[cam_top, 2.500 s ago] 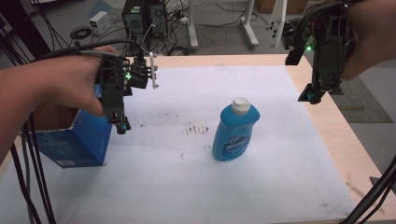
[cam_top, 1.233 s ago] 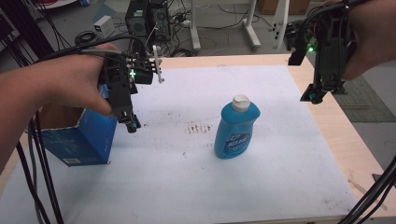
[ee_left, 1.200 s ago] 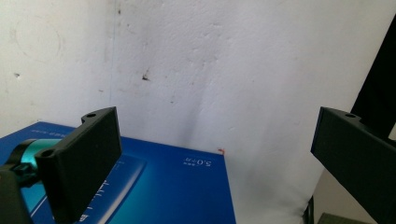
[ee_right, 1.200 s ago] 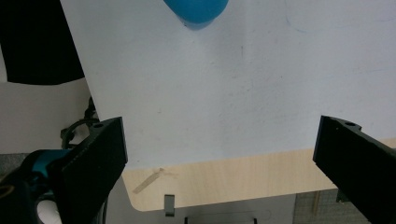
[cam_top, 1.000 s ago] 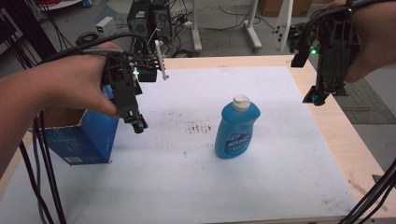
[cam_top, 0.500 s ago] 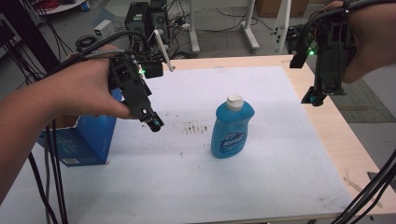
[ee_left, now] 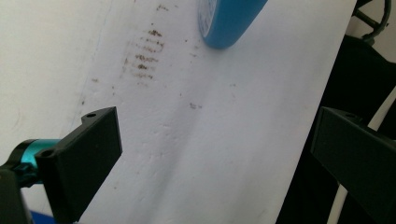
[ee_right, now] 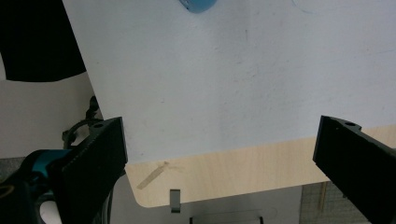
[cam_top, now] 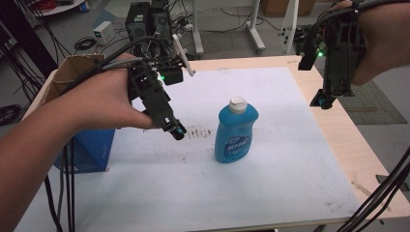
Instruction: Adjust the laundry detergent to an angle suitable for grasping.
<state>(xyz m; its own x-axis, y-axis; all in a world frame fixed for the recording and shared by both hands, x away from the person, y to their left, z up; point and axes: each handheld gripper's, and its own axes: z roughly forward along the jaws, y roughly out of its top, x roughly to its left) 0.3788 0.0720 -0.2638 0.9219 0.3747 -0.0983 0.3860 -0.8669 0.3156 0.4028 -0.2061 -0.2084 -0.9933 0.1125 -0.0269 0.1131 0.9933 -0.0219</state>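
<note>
A blue dish-soap bottle (cam_top: 235, 131) with a white cap stands upright near the middle of the white mat (cam_top: 270, 164). My left gripper (cam_top: 177, 131) hovers just left of it, tilted toward the bottle, jaws wide apart and empty. In the left gripper view (ee_left: 210, 154) the bottle's base (ee_left: 229, 21) sits ahead at the top. My right gripper (cam_top: 325, 102) hangs high over the table's right edge, pointing down, open and empty. The right gripper view (ee_right: 219, 154) looks down on the mat and the wooden table edge (ee_right: 233, 175), with a sliver of the bottle (ee_right: 198, 5) at the top.
A blue box (cam_top: 89, 150) with a cardboard box (cam_top: 72, 72) behind it stands at the mat's left edge. Brown stains (cam_top: 196, 130) mark the mat left of the bottle. Cables trail off the front corners. Computers and stands crowd the floor beyond the table.
My left gripper has swung from beside the blue box rightward and forward, ending close to the bottle. The right gripper has stayed nearly still above the right edge.
</note>
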